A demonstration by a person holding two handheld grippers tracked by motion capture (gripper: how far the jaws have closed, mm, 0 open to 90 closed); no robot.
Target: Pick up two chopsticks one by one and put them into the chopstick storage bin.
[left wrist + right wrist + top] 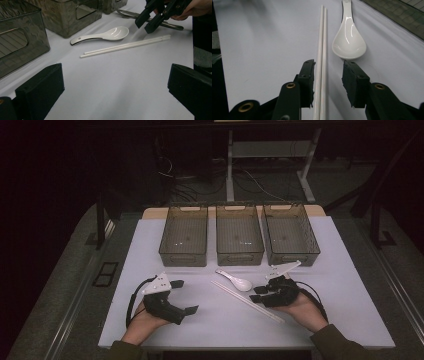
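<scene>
A pair of white chopsticks (247,301) (125,46) (322,37) lies side by side on the white table. A white ceramic spoon (235,280) (107,35) (349,40) rests just beyond them. My right gripper (257,294) (328,67) (147,23) sits low over the near end of the chopsticks. Its jaws straddle the pair, the chopsticks close to the left jaw, and a gap shows on the other side. My left gripper (185,296) (115,72) stands wide open on the table's left side, with nothing between its jaws.
Three smoky see-through bins (183,242) (239,240) (291,237) stand in a row at the back of the table (345,285). A metal utensil (125,12) lies near the bins, partly behind the right gripper. Dark floor surrounds the table.
</scene>
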